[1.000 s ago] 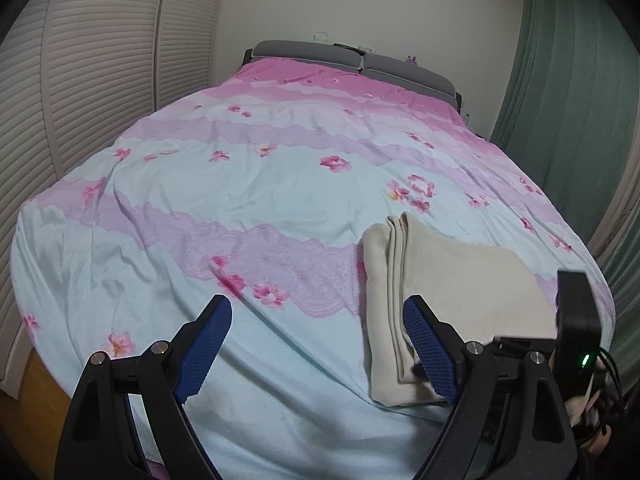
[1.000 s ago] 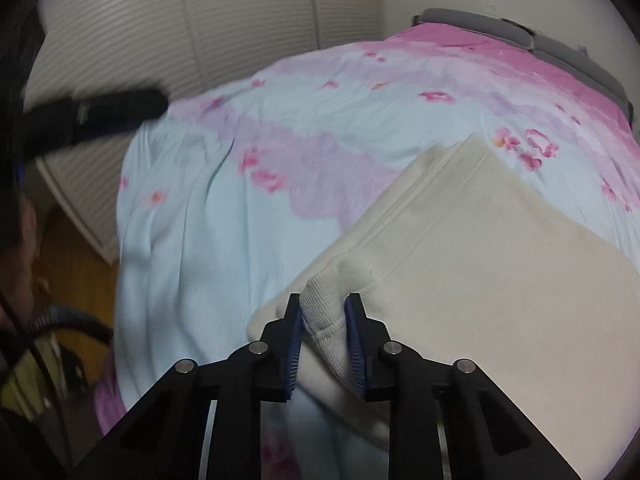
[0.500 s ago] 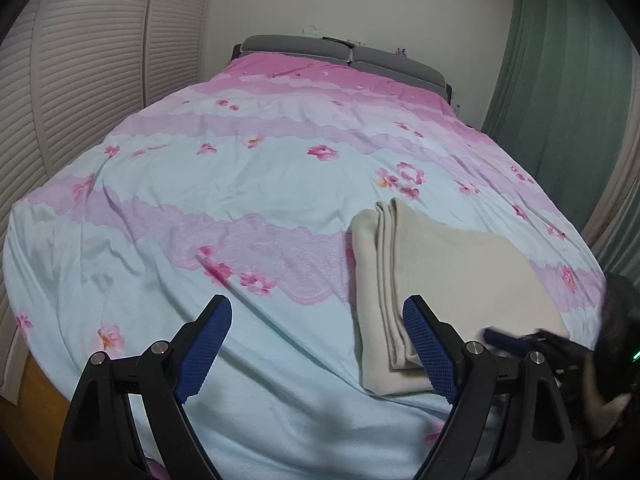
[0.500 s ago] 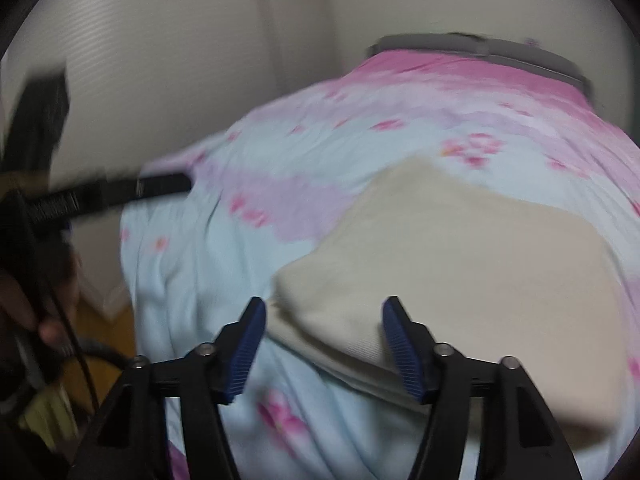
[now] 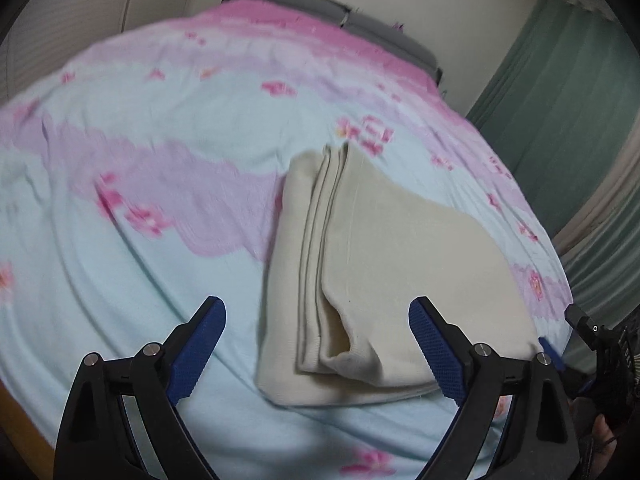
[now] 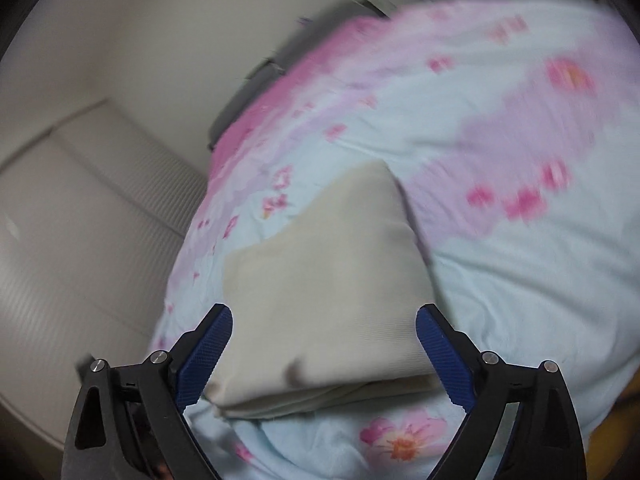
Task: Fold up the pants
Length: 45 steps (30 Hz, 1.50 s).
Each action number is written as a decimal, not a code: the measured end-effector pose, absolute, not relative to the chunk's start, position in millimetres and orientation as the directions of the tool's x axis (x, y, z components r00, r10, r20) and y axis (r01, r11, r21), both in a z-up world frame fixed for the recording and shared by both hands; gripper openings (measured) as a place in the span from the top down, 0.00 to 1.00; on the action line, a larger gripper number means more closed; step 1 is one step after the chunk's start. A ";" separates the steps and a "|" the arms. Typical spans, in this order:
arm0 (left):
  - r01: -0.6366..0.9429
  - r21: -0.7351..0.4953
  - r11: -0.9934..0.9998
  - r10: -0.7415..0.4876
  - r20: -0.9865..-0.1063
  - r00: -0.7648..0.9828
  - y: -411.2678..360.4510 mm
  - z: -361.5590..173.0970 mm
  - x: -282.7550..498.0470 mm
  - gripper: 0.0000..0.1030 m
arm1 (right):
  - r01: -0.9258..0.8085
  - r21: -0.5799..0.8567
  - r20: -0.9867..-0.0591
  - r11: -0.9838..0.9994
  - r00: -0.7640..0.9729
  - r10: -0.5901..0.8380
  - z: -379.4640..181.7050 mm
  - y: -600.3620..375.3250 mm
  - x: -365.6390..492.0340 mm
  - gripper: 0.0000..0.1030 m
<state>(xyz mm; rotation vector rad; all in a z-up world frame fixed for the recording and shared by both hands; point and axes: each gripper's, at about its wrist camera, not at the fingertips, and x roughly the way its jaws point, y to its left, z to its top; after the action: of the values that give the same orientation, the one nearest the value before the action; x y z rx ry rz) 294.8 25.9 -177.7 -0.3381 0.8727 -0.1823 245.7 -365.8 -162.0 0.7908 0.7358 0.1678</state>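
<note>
The cream pants (image 5: 384, 248) lie folded into a flat stack on the flowered bed cover (image 5: 160, 120), layered edges to the left and an open cuff at the near end. My left gripper (image 5: 317, 308) hovers just short of that near end. Its jaws are opening wide and grip nothing. In the right wrist view, the pants (image 6: 320, 264) lie close ahead, their near folded edge spanning the gap of my right gripper (image 6: 325, 312). Its jaws are also opening, and its pads do not press on the cloth. This view is tilted and blurred.
The bed cover (image 6: 520, 280) is pale blue with pink and lilac bands. A grey headboard (image 5: 360, 20) stands at the far end, a green curtain (image 5: 560, 100) on the right, and louvred closet doors (image 6: 80, 220) along one side. The cover drops off at the near bed edge (image 5: 280, 448).
My right gripper let go of the pants' corner, opened wide, rolled and swung sideways along the near edge. My left gripper dropped closer to the pants and widened slightly.
</note>
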 end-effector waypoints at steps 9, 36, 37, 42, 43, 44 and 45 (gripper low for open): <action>-0.106 -0.372 0.922 -0.249 -0.781 0.573 15.3 -218.9 314.9 0.09 | 0.307 0.775 -0.582 0.552 0.687 0.435 -219.5 -386.2 274.7 0.08; -0.022 -0.428 0.904 -0.328 -0.724 0.607 -4.7 -208.5 314.8 0.70 | 0.214 0.854 -0.504 0.475 0.570 0.649 -237.3 -366.2 295.6 0.60; -0.020 -0.427 0.904 -0.327 -0.721 0.611 -4.8 -205.8 314.4 0.70 | 0.207 0.852 -0.504 0.481 0.573 0.646 -233.1 -364.2 296.6 0.61; 0.028 -0.385 0.922 -0.311 -0.699 0.644 -5.5 -180.6 310.5 0.72 | 0.125 0.852 -0.475 0.509 0.592 0.651 -198.9 -356.6 298.3 0.64; 0.030 -0.388 0.921 -0.314 -0.696 0.646 -3.6 -177.1 310.1 0.72 | 0.117 0.850 -0.474 0.514 0.593 0.651 -192.9 -355.4 298.1 0.64; 0.029 -0.399 0.917 -0.322 -0.693 0.645 -0.4 -173.2 310.1 0.72 | 0.109 0.849 -0.473 0.517 0.594 0.651 -186.5 -354.2 298.1 0.64; 0.029 -0.409 0.912 -0.329 -0.689 0.646 3.4 -168.2 310.1 0.72 | 0.096 0.846 -0.471 0.525 0.596 0.650 -178.2 -351.1 297.6 0.64</action>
<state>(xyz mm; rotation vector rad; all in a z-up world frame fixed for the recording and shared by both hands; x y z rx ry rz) 310.1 3.4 -168.2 -0.3818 0.8487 -0.2096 297.6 -351.1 -178.2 0.9830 0.8933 0.3902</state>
